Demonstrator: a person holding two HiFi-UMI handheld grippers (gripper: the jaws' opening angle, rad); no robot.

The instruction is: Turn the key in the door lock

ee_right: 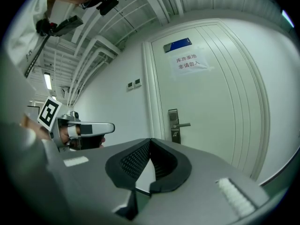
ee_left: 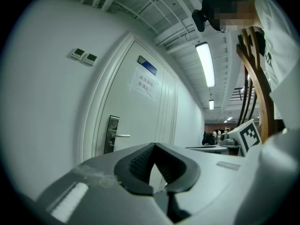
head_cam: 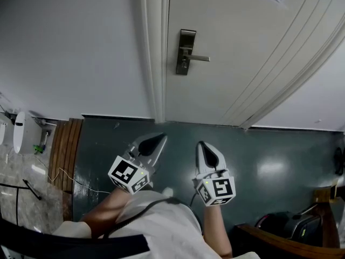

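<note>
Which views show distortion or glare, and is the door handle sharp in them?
Head view: even light, door handle sharp, pale glare patches on the floor. Left gripper view: strong fisheye bending, dark corners, ceiling lamp blown out. Right gripper view: same bending, door frame curves, handle small but clear.

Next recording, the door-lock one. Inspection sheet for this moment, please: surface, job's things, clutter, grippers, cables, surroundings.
Surface: dark grey-green glossy floor.
Job's things: white panelled door, apparently closed; silver metal lock plate with lever handle; no key made out.
Clutter: brown wooden slat board and white oval device at left; brown wooden chair at right.
Grippers: left gripper and right gripper both jaws together, nothing between, well short of the lock plate.
Cables: thin white cable on the floor at left.
Surroundings: white wall; paper notice on the door; ceiling strip light.
</note>
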